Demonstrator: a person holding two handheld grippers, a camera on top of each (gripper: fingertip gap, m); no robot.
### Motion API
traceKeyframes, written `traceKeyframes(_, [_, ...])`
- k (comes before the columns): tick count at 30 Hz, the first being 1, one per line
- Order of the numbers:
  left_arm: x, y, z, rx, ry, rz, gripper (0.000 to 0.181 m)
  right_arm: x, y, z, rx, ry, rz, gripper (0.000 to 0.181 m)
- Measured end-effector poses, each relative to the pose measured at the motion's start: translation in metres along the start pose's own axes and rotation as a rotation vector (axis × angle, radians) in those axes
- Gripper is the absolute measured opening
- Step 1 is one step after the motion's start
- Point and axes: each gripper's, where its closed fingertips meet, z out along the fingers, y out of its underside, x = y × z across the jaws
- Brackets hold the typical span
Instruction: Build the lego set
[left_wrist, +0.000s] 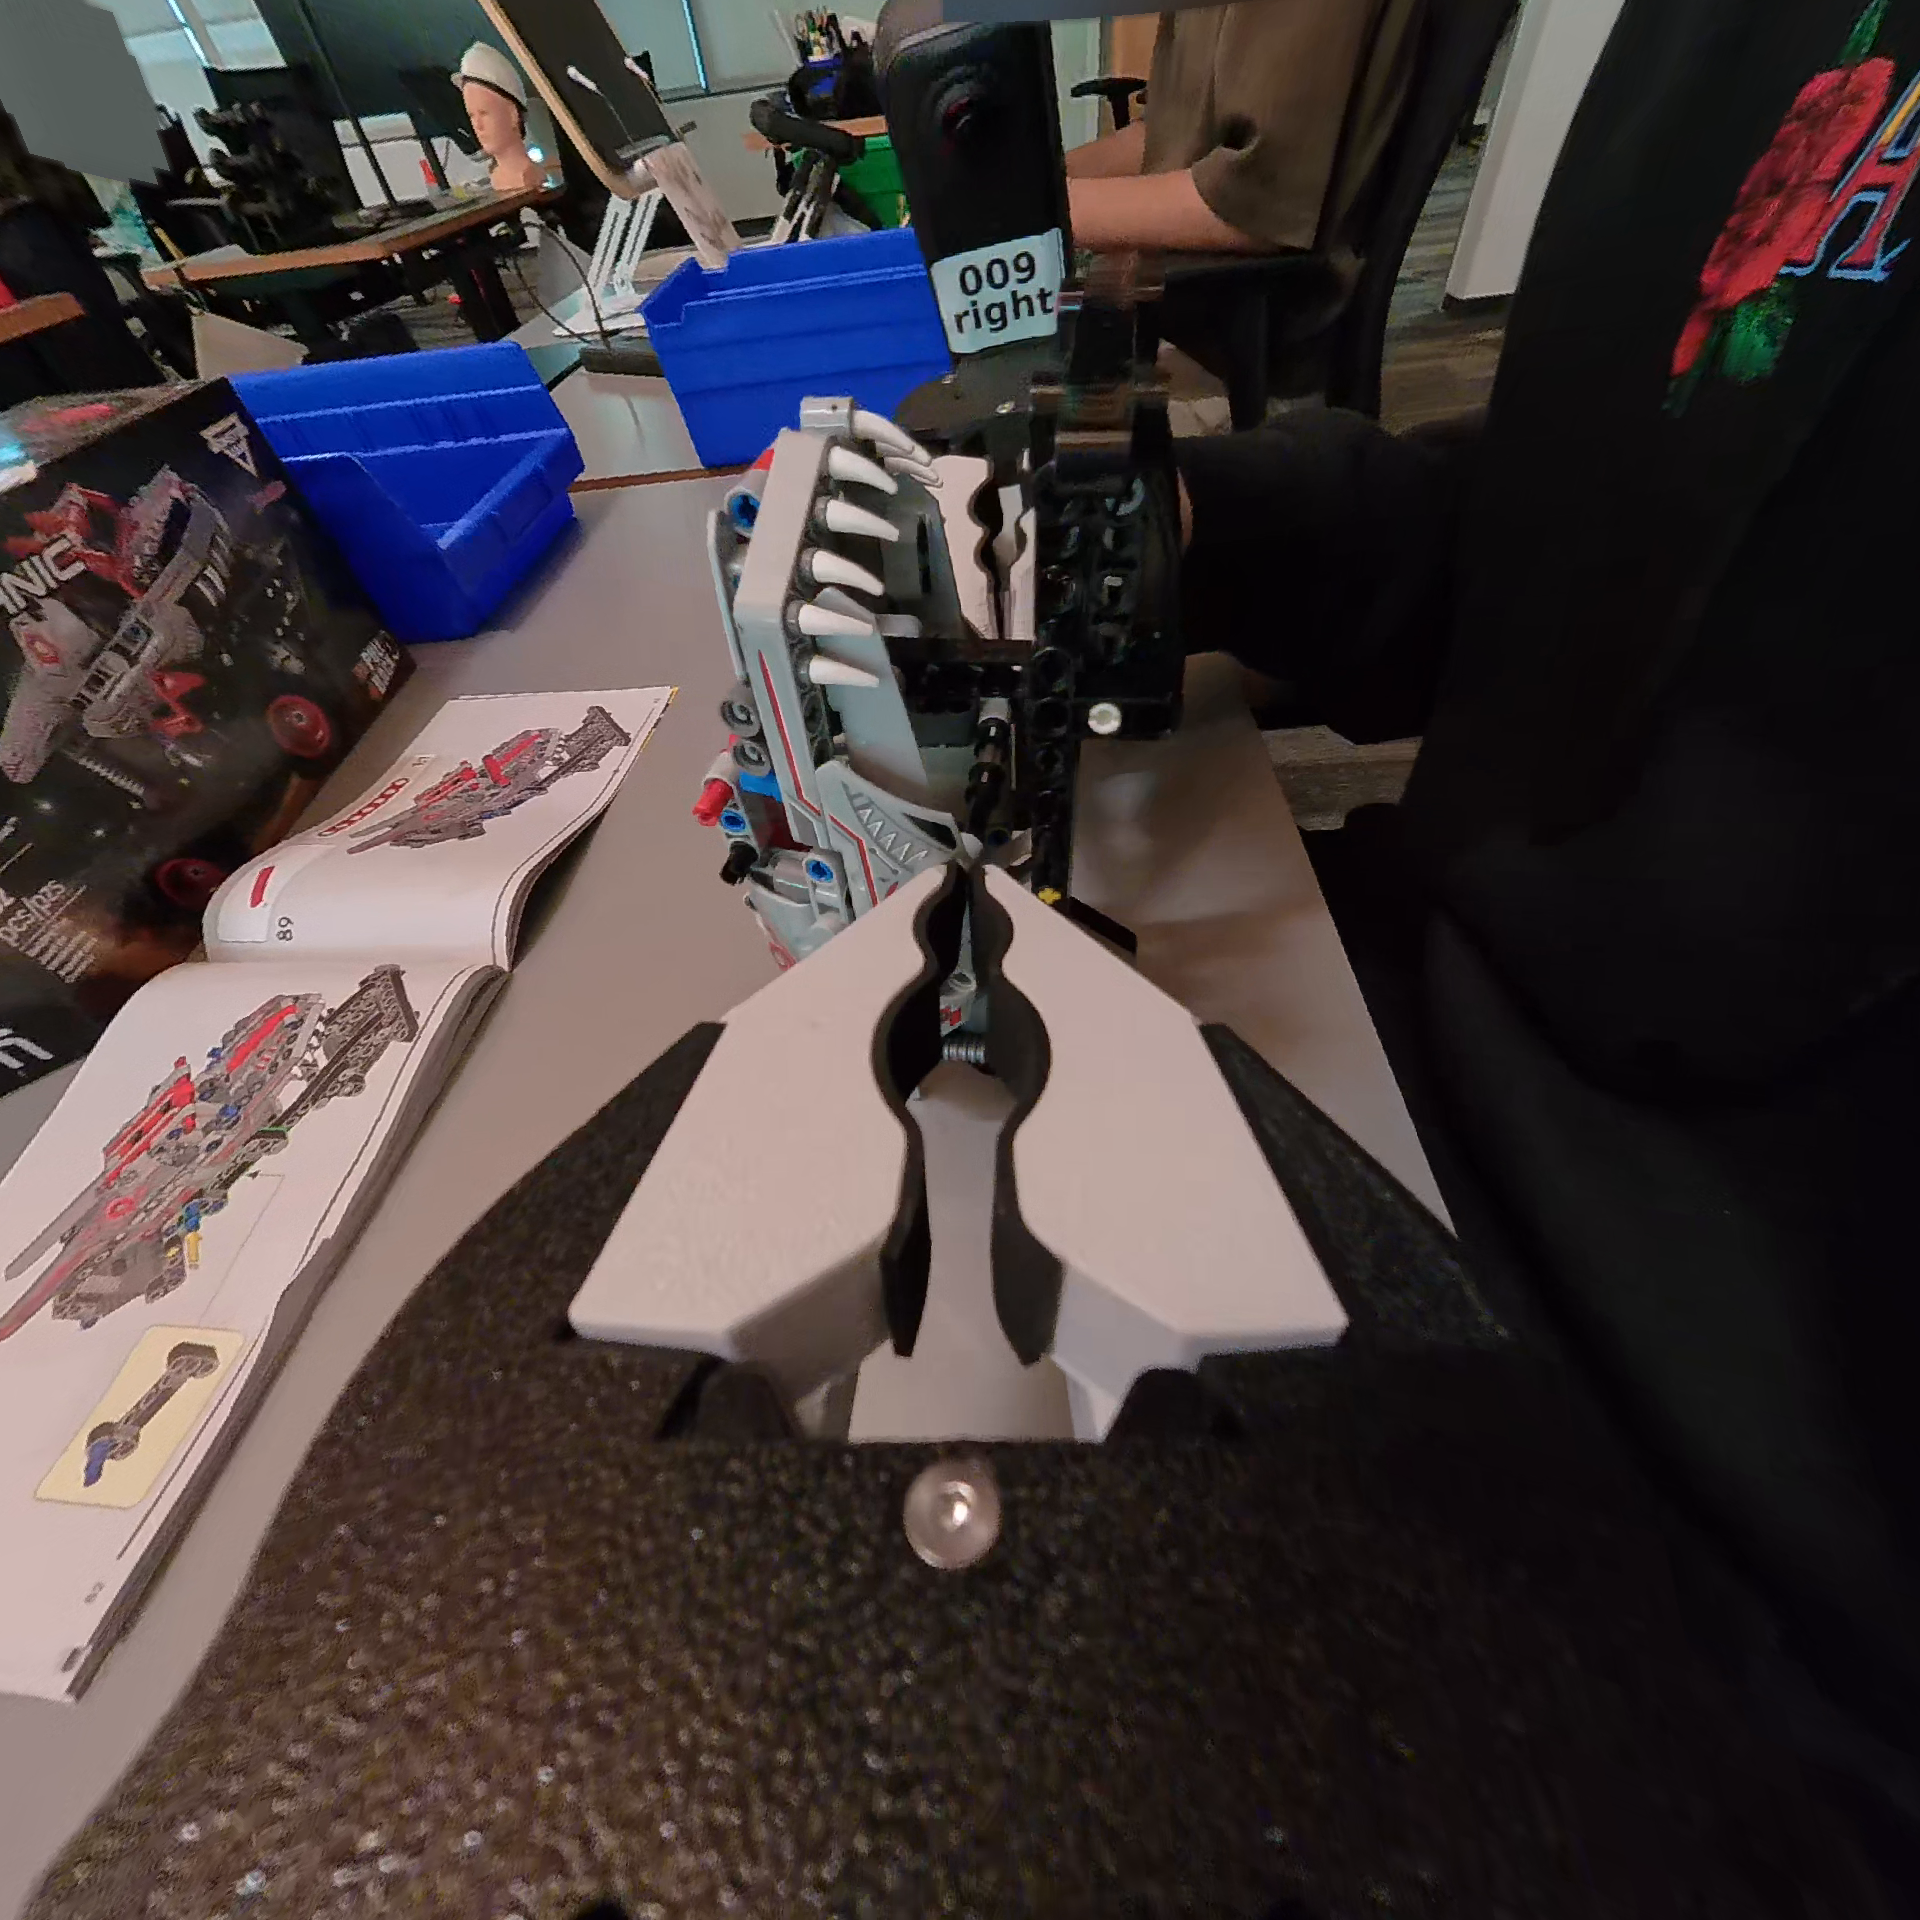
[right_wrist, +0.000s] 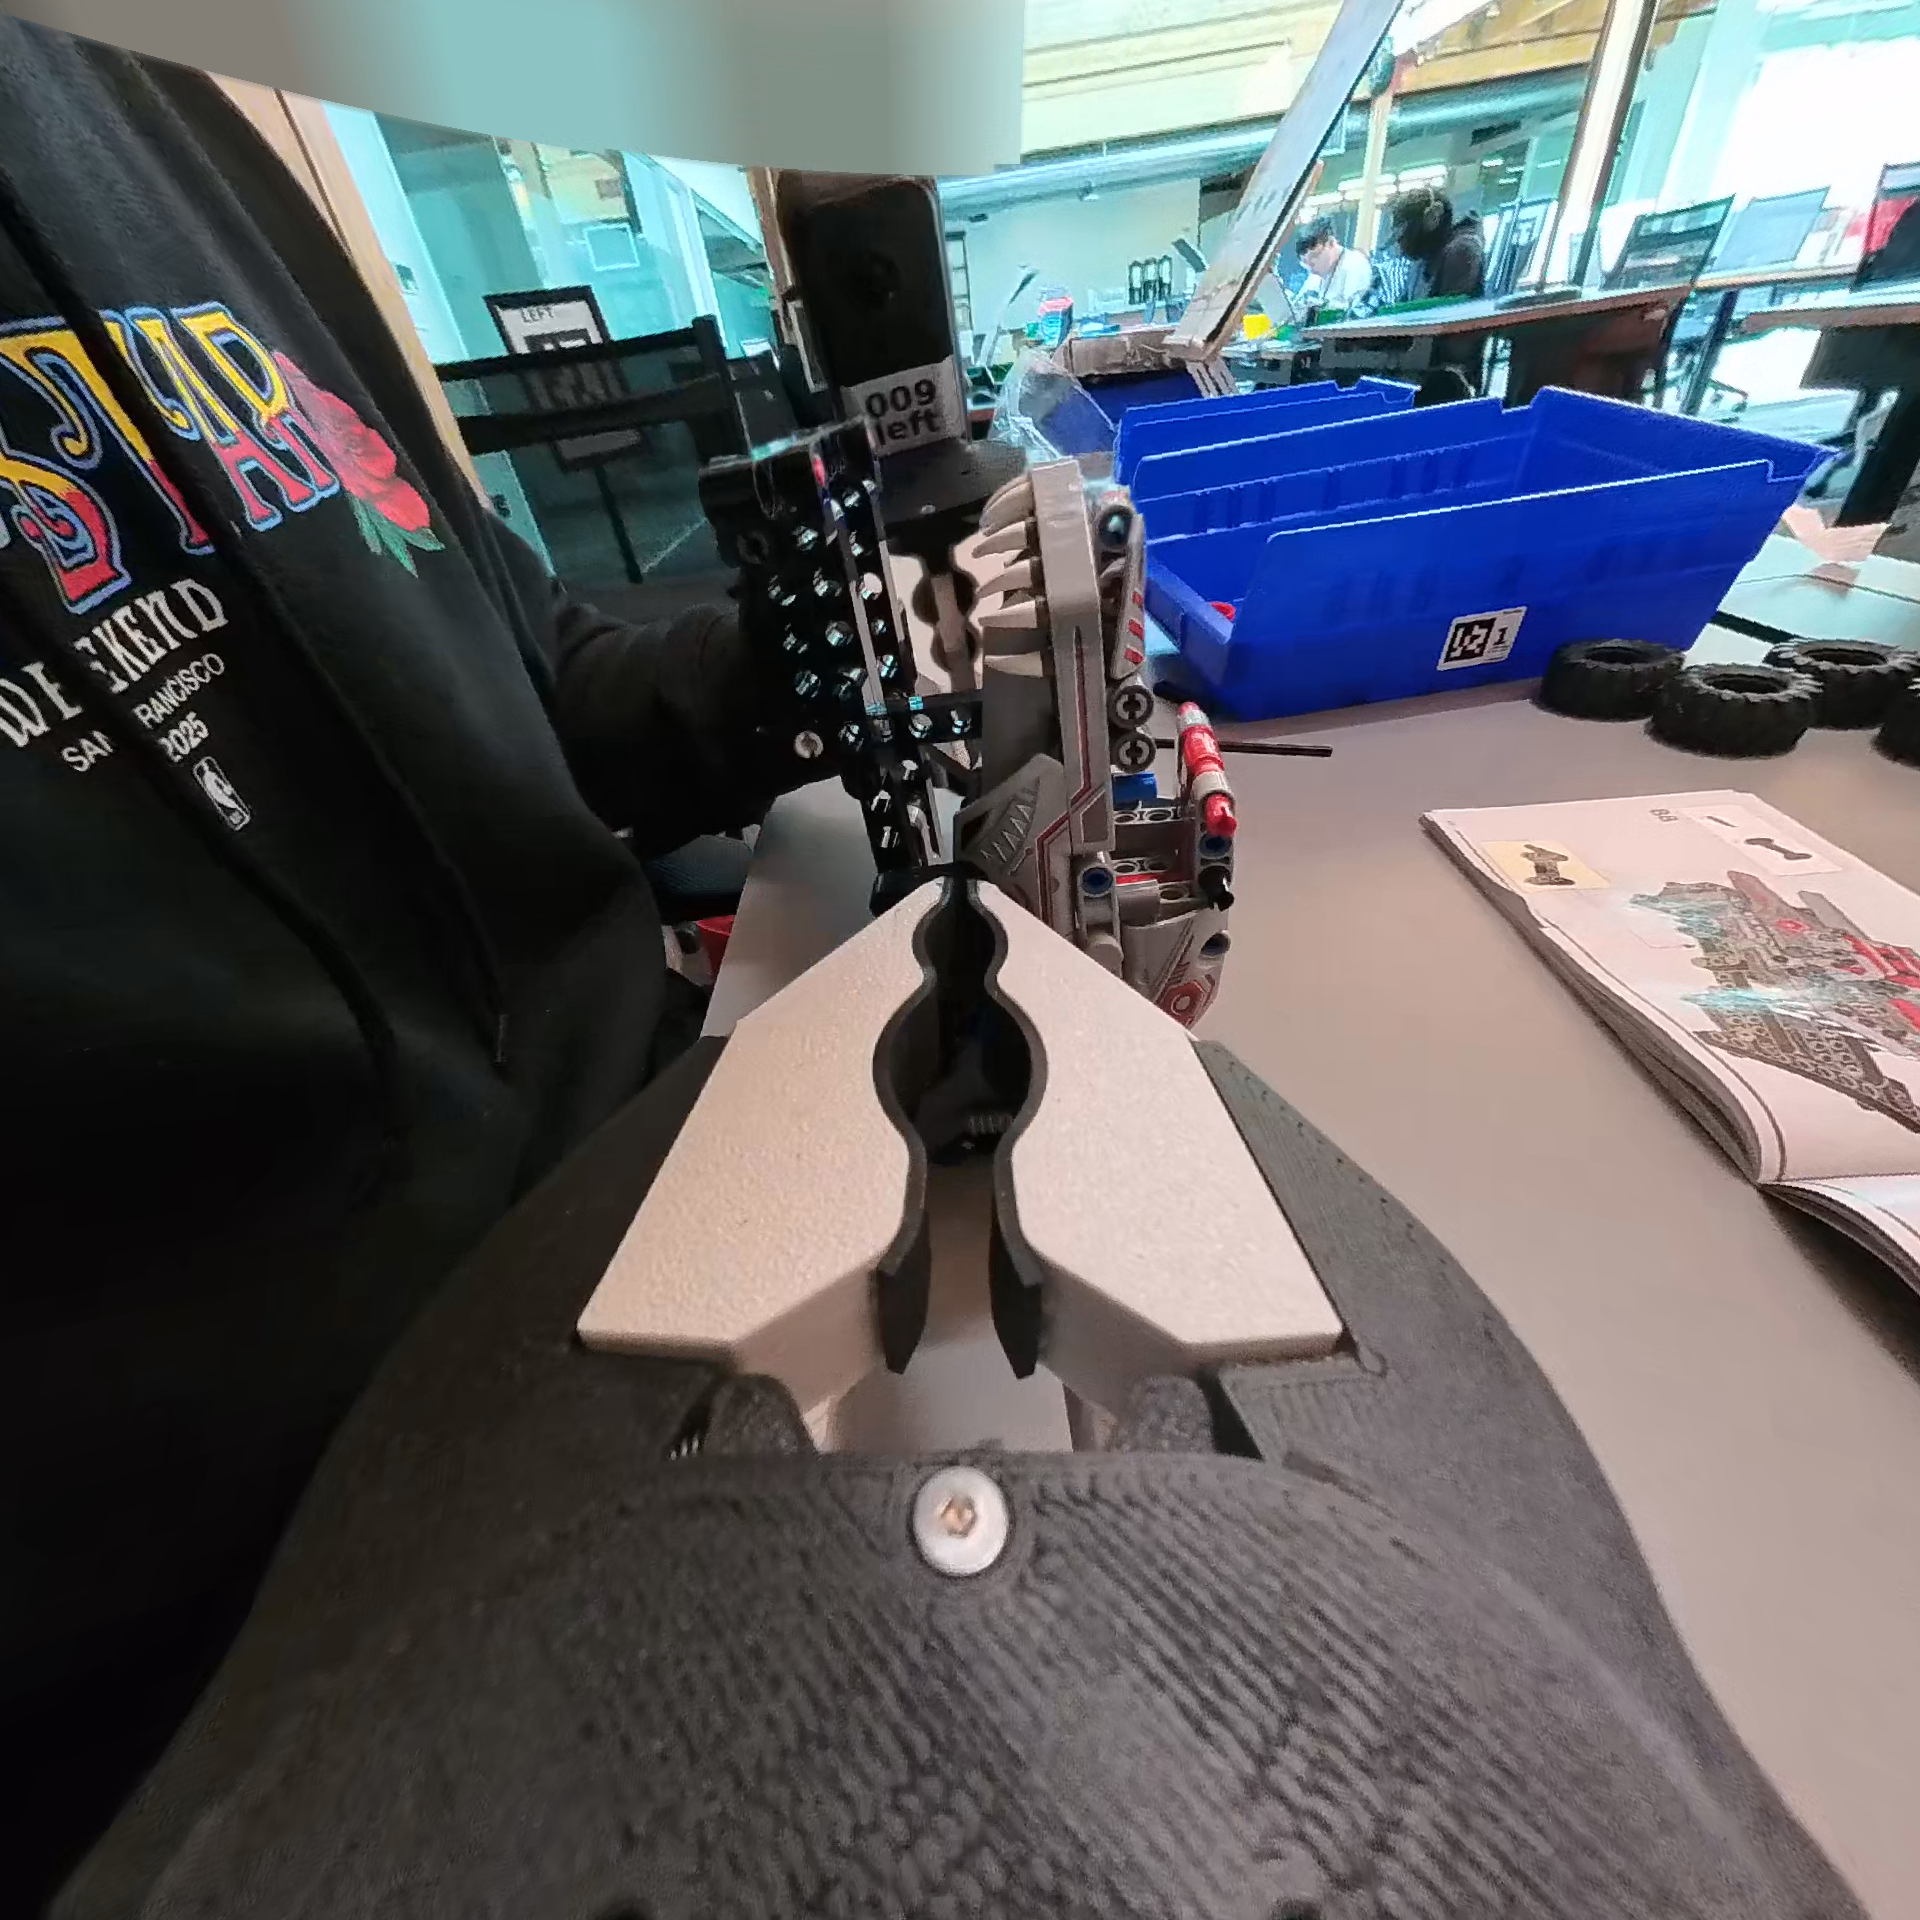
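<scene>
Both tongs, left (left_wrist: 968, 868) and right (right_wrist: 958, 883), clamp the upright grey-and-black brick model (left_wrist: 831, 665). Only the right view shows black rubber tyres (right_wrist: 1735, 707) beyond; only the left shows the dark printed box (left_wrist: 156, 665).

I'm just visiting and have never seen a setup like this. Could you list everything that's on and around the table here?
Lego model: one, grey with white teeth and red stripes, on end, held between both grippers.
Black beam frame: one, on the model's side nearer the person.
Instruction booklet: one, white, open on the table.
Set box: one, dark, behind the booklet.
Storage bins: at least two, blue, at the table's far side.
Tyres: several, black, beside a bin.
Table: grey.
Person's hoodie: black, printed.
Left gripper: grey fingers nearly closed on the model.
Right gripper: likewise, from the opposite end.
</scene>
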Motion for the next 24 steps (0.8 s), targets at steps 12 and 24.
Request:
traceKeyframes(12, [0.000,0.001,0.009,-0.008,-0.053,-0.004,0.000,0.023,0.018,-0.005,-0.056,0.183,-0.050,0.017])
traceKeyframes(24, [-0.092,0.006,0.036,-0.163,-0.176,0.045,0.011,0.077,0.043,-0.015,-0.223,0.410,0.103,0.051])
